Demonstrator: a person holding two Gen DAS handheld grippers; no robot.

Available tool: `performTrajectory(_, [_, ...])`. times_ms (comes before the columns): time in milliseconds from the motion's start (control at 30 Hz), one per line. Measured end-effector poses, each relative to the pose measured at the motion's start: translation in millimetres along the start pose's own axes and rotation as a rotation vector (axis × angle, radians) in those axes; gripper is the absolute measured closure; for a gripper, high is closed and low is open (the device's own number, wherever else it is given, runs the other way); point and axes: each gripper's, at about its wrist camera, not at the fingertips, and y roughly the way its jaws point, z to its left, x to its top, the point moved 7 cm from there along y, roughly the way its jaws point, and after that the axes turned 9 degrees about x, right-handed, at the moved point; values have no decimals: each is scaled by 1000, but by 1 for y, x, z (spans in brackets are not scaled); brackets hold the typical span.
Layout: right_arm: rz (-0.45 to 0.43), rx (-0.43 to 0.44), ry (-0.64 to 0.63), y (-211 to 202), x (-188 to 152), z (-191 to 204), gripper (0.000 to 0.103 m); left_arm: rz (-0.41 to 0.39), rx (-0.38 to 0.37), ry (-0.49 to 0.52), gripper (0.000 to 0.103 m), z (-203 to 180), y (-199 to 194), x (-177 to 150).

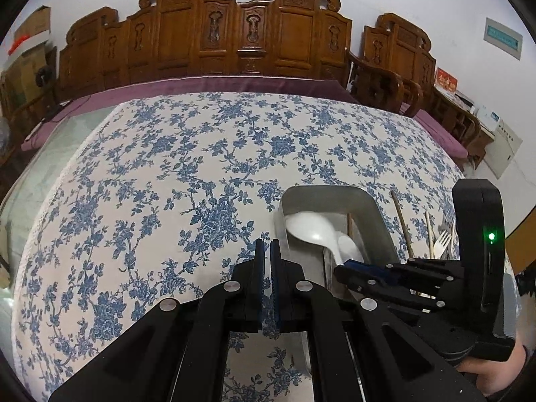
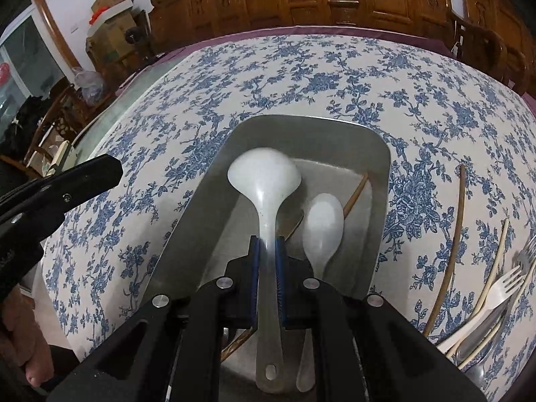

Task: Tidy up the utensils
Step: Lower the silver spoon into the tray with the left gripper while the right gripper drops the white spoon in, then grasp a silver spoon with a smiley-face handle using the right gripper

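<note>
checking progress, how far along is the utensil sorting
Done: a small white spoon and a wooden piece lie in the metal tray. In hand: the right claw has the white ladle over the tray. Left: forks and chopsticks on the tablecloth.

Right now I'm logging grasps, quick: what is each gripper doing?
Left gripper: closed, holding nothing, over the tablecloth.
Right gripper: closed on the large white ladle by its handle, over the metal tray.
</note>
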Motion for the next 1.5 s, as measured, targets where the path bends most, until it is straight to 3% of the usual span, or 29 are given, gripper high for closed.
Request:
performTrajectory(67, [-21, 38, -1, -5, 1, 3, 89, -5, -4, -3, 100, 0, -2, 1])
performTrajectory(267, [-40, 44, -58, -21, 2, 10, 89, -14, -9, 0, 99, -2, -5, 2])
performTrajectory(333, [-62, 46, -80, -36, 1, 10, 89, -16, -15, -1, 92, -5, -7, 1])
performTrajectory(400, [-79, 35, -102, -52, -1, 7, 89, -19, -35, -2, 78, -11, -10, 1])
performTrajectory(533, [-115, 9, -128, -87, -8, -6, 89, -30, -46, 27, 71, -27, -17, -3])
performTrajectory(600, [-126, -12, -134, -104, -15, -17, 89, -39, -53, 34, 54, -35, -21, -5])
performTrajectory(800, [-123, -88, -113, -140, -41, -63, 89, -54, -92, 86, 40, -69, -31, -13])
performTrajectory(933, [-113, -148, -99, -152, -57, -93, 88, -61, -119, 109, 38, -87, -38, -19])
performTrajectory(1033, [-104, -181, -74, -158, -71, -117, 78, -64, -131, 126, 37, -99, -42, -24])
performTrajectory(1267, [-42, -230, 0, -141, -97, -158, 77, -60, -172, 154, 37, -127, -47, -35])
performTrajectory(1500, [-7, -228, 77, -116, -99, -174, 77, -44, -182, 197, 37, -150, -45, -51])
